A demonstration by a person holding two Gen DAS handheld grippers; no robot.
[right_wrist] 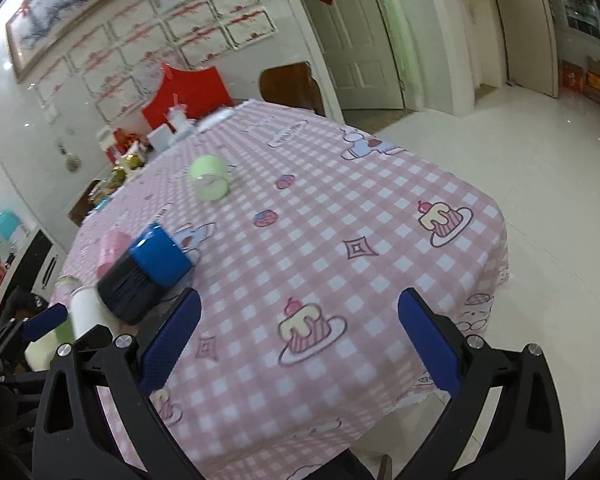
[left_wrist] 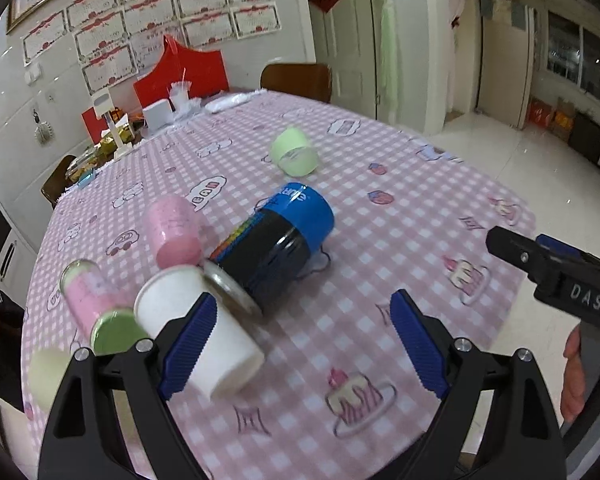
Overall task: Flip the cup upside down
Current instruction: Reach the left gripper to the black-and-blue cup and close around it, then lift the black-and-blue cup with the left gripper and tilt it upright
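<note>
A white cup point(left_wrist: 204, 332) stands on the pink checked tablecloth point(left_wrist: 364, 248), just ahead of my left gripper's left finger point(left_wrist: 188, 344). My left gripper point(left_wrist: 304, 340) is open and empty, with the cup at its left side. A pink cup point(left_wrist: 174, 230), a pink-and-green cup point(left_wrist: 100, 308) and a light green cup point(left_wrist: 296, 152) are also on the table. My right gripper point(right_wrist: 300, 340) is open and empty above the table's near right part. It shows at the right edge of the left wrist view point(left_wrist: 552, 272). The white cup point(right_wrist: 86, 312) shows far left in the right wrist view.
A black jar with a blue lid point(left_wrist: 276, 244) stands beside the white cup and also shows in the right wrist view point(right_wrist: 148, 272). Red boxes point(left_wrist: 180, 76) and clutter sit at the table's far end. A brown chair point(left_wrist: 296, 80) stands behind the table.
</note>
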